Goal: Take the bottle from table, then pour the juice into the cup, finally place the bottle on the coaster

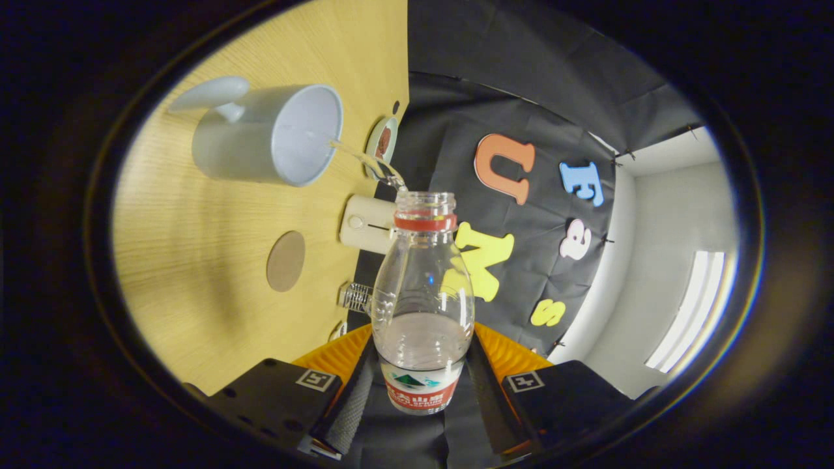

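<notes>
Currently mid-pour. Gripper view: gripper (422, 384) is clenching the clear plastic water bottle (423, 306) low on its body, both fingers pressing on the labelled part, neck pointing forward beyond them. Bottle is tipped over; a thin stream (361, 159) is arcing from its open mouth into the pale grey mug (270, 133) on the wooden table (195, 273). Some liquid is sitting in the bottle's lower half, so pouring isn't finished, I'd say. Pickup is done. Round brown coaster (285, 260) is lying bare on the table, near the mug and apart from it; placing the bottle there is what's left.
</notes>
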Demonstrator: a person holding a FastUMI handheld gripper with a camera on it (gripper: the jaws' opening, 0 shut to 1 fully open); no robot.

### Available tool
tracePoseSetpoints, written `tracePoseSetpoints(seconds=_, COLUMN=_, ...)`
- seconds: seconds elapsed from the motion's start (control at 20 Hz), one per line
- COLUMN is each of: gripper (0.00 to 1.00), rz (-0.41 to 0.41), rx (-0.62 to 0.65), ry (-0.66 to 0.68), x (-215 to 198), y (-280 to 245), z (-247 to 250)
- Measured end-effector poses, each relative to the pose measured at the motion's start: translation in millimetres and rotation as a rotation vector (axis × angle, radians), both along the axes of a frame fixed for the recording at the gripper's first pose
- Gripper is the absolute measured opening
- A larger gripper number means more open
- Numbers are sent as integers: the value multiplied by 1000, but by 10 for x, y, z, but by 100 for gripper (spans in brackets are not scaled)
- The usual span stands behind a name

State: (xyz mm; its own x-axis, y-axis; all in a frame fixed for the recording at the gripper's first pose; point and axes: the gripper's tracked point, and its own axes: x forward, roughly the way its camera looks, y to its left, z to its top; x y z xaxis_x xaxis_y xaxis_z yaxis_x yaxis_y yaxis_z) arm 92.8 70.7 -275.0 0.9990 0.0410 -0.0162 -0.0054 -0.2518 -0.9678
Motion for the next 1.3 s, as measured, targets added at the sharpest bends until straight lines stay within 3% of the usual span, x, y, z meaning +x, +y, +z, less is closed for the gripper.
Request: tracePoseSetpoints(seconds=1.3, gripper=80, rz=-6, rx=-102, ry=-16, x=-1, y=13, z=86)
